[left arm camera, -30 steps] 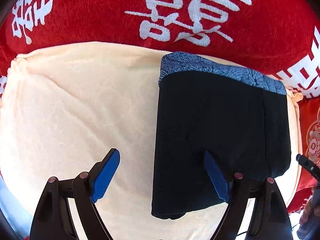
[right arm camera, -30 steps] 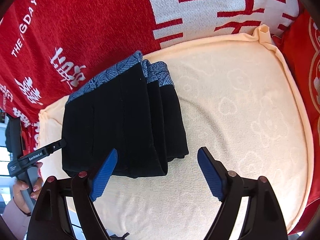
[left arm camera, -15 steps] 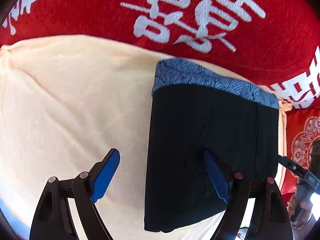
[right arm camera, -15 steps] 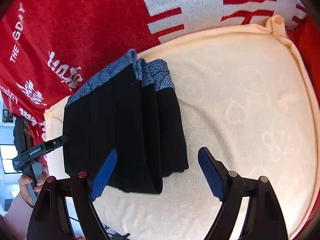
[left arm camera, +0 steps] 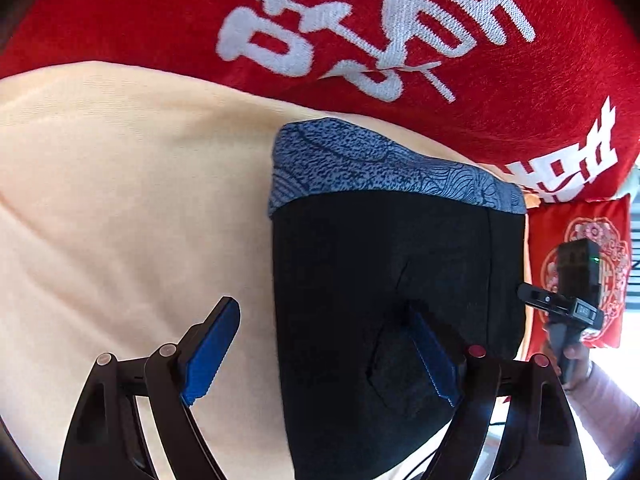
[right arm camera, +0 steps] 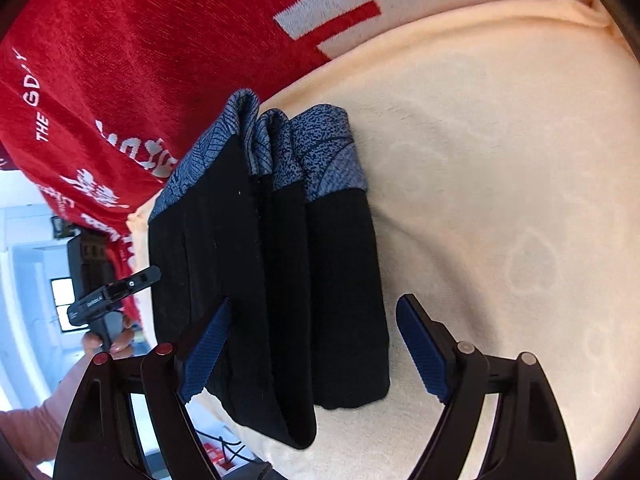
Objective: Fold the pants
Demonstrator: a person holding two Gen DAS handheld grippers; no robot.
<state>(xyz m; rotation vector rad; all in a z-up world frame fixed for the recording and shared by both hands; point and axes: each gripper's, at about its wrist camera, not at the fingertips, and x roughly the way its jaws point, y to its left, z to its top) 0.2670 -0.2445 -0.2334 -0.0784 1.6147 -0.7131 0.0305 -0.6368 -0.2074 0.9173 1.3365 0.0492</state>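
Note:
The black pants (left arm camera: 380, 280) lie folded into a thick rectangle on a cream cushion (left arm camera: 120, 200), with the blue patterned waistband at the far end. My left gripper (left arm camera: 320, 348) hangs open over the pants' left edge, one blue pad above the cushion and the other above the black cloth. In the right wrist view the pants (right arm camera: 248, 260) show several stacked layers. My right gripper (right arm camera: 316, 344) is open and straddles their near right part. Neither gripper's pads press on the cloth.
A red blanket (left arm camera: 480, 112) with white characters rises behind the cushion (right arm camera: 500, 200). A red patterned pillow (left arm camera: 580, 248) stands at the right end. A hand (left arm camera: 576, 356) grips the other tool's handle there. Cables (right arm camera: 224, 448) lie below the cushion's near edge.
Both grippers have come down and closer to the pants, which now fill more of each view. The jaws have stayed equally wide, and the pants have not moved.

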